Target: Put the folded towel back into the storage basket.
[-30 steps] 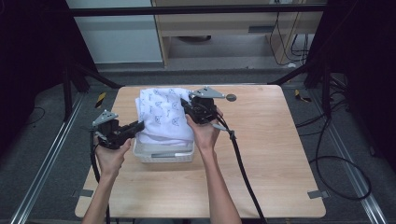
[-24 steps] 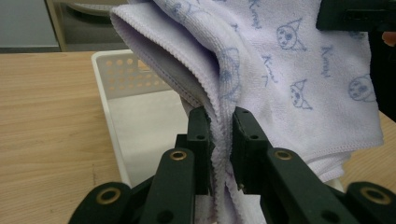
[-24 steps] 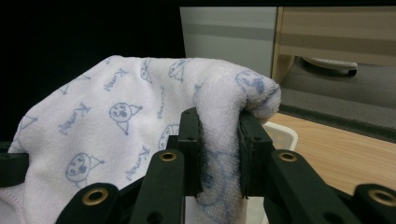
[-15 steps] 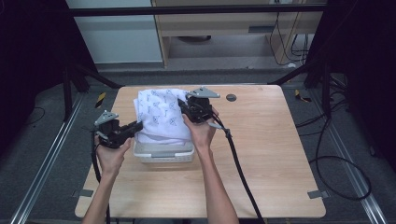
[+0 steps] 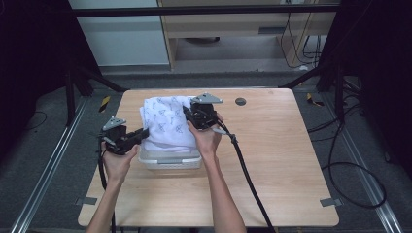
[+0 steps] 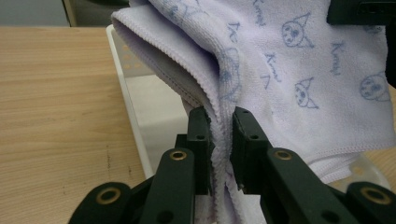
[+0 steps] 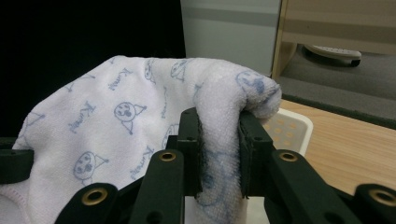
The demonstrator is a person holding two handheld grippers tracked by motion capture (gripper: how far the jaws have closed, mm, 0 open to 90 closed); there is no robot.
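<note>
high view, left gripper point(image 5: 141, 134) and right gripper point(image 5: 188, 114), fingers of both clamped on a printed white towel point(image 5: 167, 124), draped over a white plastic basket point(image 5: 170, 161), wooden bench point(image 5: 282, 160)

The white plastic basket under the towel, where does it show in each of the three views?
High view: the basket sits left of centre on the table, its front wall below the towel.
Left gripper view: its rim runs left of the jaws.
Right gripper view: a perforated corner right of the jaws.
Shared landmark: the printed towel.
</note>
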